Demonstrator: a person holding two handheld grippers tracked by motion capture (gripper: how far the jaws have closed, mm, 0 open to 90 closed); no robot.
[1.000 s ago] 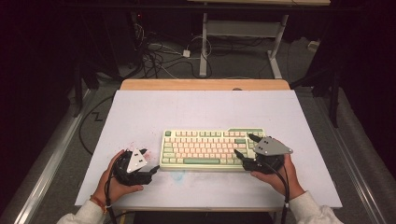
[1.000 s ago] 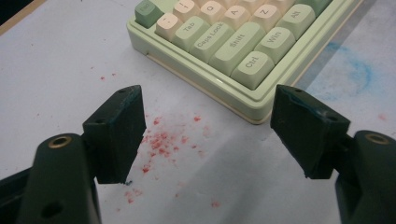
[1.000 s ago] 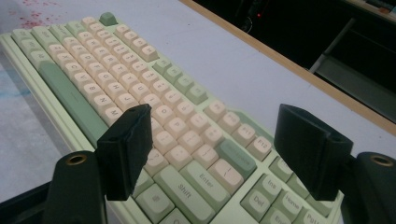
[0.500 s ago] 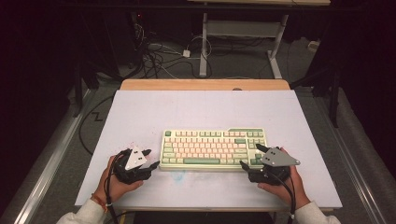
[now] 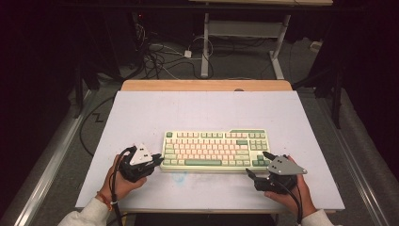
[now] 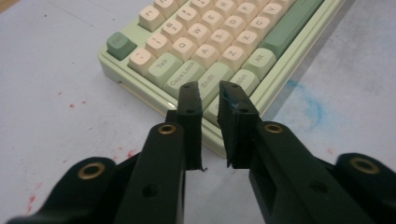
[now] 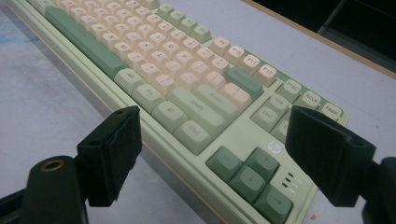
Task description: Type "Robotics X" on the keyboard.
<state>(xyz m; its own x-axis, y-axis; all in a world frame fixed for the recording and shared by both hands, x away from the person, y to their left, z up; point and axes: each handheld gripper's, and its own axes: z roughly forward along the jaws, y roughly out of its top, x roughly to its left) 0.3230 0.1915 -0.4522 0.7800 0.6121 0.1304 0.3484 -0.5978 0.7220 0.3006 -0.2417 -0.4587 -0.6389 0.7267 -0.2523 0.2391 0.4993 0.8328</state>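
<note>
Left gripper (image 5: 157, 162), jaws just narrowed to a slim empty gap, sits at the keyboard's (image 5: 214, 149) nine o'clock end; right gripper (image 5: 260, 165) gapes wide (nothing held) at its five o'clock corner.

One keyboard (image 5: 215, 150) lies on the white table (image 5: 207, 110), near its six o'clock edge. Two grippers are there: the left gripper (image 5: 155, 161) at the keyboard's nine o'clock end and the right gripper (image 5: 259, 165) at about its four o'clock corner. Each has two black jaws, four in all. Two grey three-cornered plates top them, one apiece. Two hands hold them: the left hand (image 5: 123, 181) and the right hand (image 5: 292, 195). One orange band circles the left wrist (image 5: 102, 199). On the keyboard, four green arrow keys (image 7: 247, 175) sit in one cluster, and one long green space bar (image 7: 79, 37) lies in the bottom row.
</note>
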